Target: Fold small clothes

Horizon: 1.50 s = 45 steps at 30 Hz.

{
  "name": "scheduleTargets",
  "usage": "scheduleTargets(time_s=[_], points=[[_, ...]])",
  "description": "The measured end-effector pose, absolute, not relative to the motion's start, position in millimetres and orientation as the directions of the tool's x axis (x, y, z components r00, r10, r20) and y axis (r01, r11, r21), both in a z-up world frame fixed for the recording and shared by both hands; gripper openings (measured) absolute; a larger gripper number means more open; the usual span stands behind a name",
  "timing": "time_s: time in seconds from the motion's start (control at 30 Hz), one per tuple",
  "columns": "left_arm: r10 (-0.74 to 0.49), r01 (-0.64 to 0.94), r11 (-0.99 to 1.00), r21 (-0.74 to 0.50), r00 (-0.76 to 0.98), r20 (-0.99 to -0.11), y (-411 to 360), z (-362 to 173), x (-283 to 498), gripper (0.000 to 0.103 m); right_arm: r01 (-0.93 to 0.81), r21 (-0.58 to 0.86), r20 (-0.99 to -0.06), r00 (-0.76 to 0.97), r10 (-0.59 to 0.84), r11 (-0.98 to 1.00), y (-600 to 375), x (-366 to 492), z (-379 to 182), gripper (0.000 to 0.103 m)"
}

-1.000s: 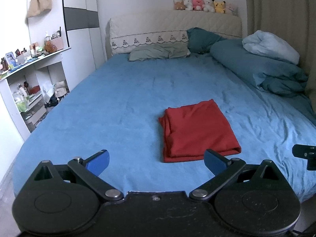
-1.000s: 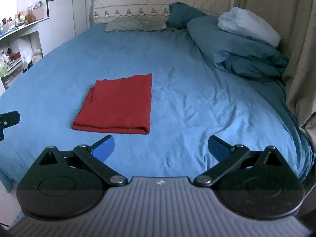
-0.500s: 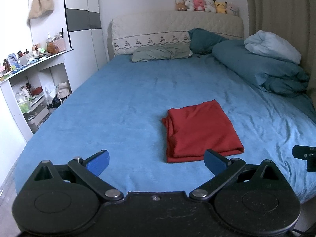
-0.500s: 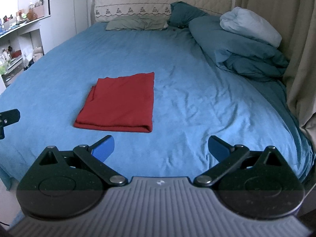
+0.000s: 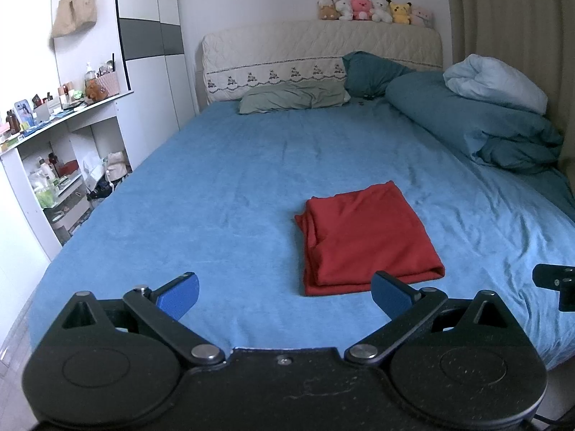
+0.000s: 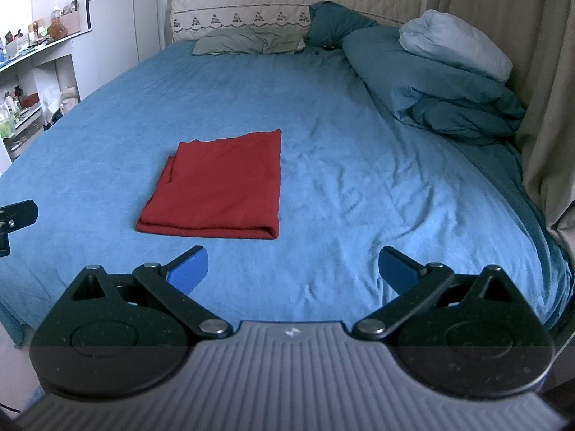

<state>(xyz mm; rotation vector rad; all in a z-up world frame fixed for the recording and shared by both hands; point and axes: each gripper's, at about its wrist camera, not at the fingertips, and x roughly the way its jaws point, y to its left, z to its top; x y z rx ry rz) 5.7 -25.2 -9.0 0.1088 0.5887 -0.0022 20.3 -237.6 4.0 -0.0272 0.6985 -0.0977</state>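
Hovering with left gripper [image 5: 284, 292] and right gripper [image 6: 293, 269] both spread wide, gripping nothing; folded red garment [image 5: 366, 239] lying just ahead on blue bedsheet [image 5: 215, 197].

Both wrist cameras looked from the foot of the bed [image 5: 222, 194] toward the headboard [image 5: 323, 46], left view offset leftward, sharing the red cloth [image 6: 222, 183].

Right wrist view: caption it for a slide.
Open right gripper hovers short of a folded red garment on the blue bed.
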Motion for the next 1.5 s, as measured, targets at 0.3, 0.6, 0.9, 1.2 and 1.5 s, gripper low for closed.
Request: scheduleTargets(time_s=[0.3,0.6,0.9,1.2,1.5], points=[[0.026,0.034,0.994,0.099,0.832,-0.554,-23.6,-9.2,5.6,0.103,0.080,-0.058,-0.640,0.762,-0.099,0.995,-238.4,19.9,4.2,0.103],[0.029,0.033,0.994,0.102,0.835,-0.550,-20.9,-7.3,4.6,0.103,0.089,-0.058,-0.639,0.762,-0.106,0.994,-231.3,17.6,4.6,0.103],[0.034,0.028,0.994,0.105,0.835,-0.549,-23.7,-7.9,4.6,0.103,0.094,-0.059,-0.638,0.762,-0.110,0.994,-219.2,14.5,7.2,0.103],[0.039,0.031,0.992,0.121,0.843,-0.537,-27.1,-9.4,4.3,0.103,0.093,-0.057,-0.638,0.763,-0.108,0.994,-220.3,15.0,6.7,0.103],[0.009,0.045,0.995,0.086,0.839,-0.544,-15.1,-13.0,7.2,0.103,0.089,-0.056,-0.638,0.763,-0.105,0.994,-223.9,15.9,6.0,0.103]])
